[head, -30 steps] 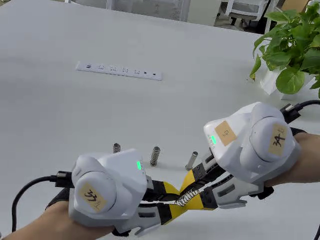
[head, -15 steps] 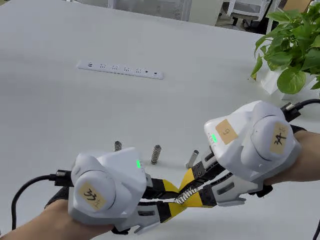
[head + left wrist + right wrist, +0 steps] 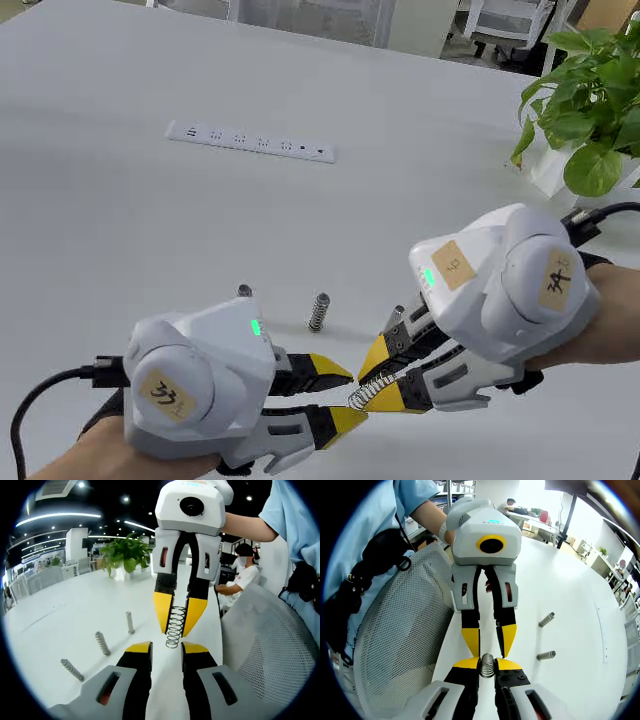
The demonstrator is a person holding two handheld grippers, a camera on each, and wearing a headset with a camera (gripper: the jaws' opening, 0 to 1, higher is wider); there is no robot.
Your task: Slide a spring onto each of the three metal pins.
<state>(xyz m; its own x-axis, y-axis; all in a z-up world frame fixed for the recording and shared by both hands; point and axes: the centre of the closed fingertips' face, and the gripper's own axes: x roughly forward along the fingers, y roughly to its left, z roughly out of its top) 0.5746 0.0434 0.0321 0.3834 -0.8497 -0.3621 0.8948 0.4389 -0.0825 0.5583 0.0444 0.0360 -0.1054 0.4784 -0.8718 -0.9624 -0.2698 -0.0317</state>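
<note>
**Desk:** White tabletop (image 3: 120,200) on my screen. Where's the spring?

**Me:** The spring (image 3: 487,665) is off the tabletop, pinched between the jaws of my right gripper (image 3: 177,628). It lies along them, with one end poking out past the tips.

**Desk:** And your other side?

**Me:** My left gripper (image 3: 489,647) faces it nose to nose, very close. Its jaws are spread and there's nothing between them.

**Desk:** How do the pins stand?

**Me:** In the left gripper view they stand in a row, off to one side of the grippers. The end pin (image 3: 73,670) and the middle pin (image 3: 102,643) each wear a coil. The bare pin (image 3: 130,622) is the one nearest my right gripper, and in the head view that gripper half hides it.

**Desk:** So two of three?

**Me:** That's my reading. Two are done and one is left, and the spring for it is already gripped but not yet lined up over the pin.

**Desk:** Anything in the way?

**Me:** No. A power strip (image 3: 250,142) lies well beyond the pins, and a potted plant (image 3: 590,100) sits at the far right edge.
</note>
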